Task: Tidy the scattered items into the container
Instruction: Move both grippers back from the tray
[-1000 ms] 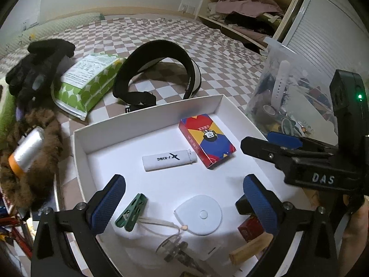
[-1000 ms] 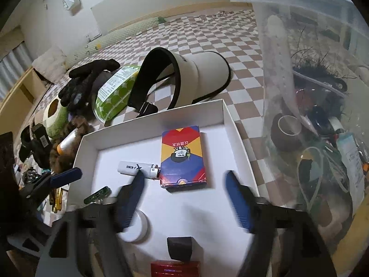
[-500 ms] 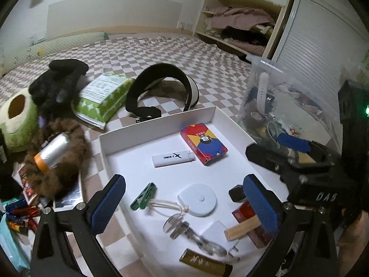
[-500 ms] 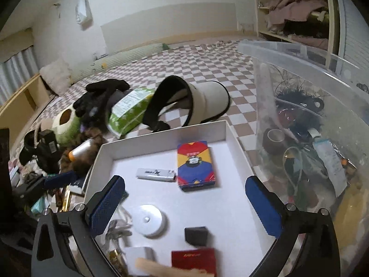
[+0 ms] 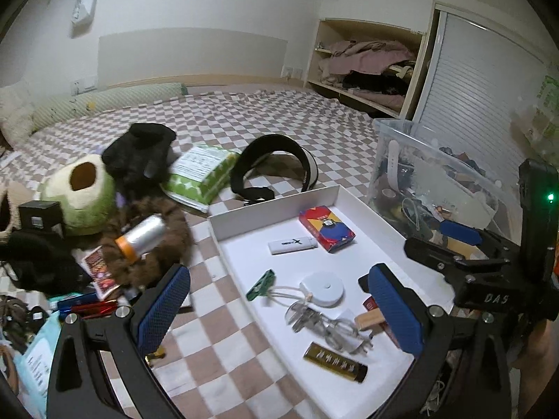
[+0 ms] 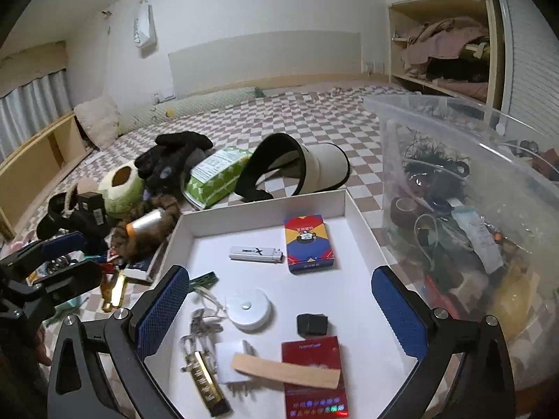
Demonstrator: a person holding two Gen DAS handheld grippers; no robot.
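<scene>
White tray (image 6: pixel 360 225) lengthwise away (grippers apart)

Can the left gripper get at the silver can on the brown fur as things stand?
Probably yes. The left gripper is open and empty, and the silver can lies exposed on top of the brown fur, nothing over it, just ahead and left of the fingers.

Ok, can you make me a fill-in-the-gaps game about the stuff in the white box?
1. The white USB stick lies right beside the red, yellow and ____ card box.
2. The round white disc lies ____ the white box.
3. The green packet lies ____ the white box, on the checkered cover.
4. Both grippers, left gripper and right gripper, are ____.

Missing words: blue; inside; outside; open
</scene>
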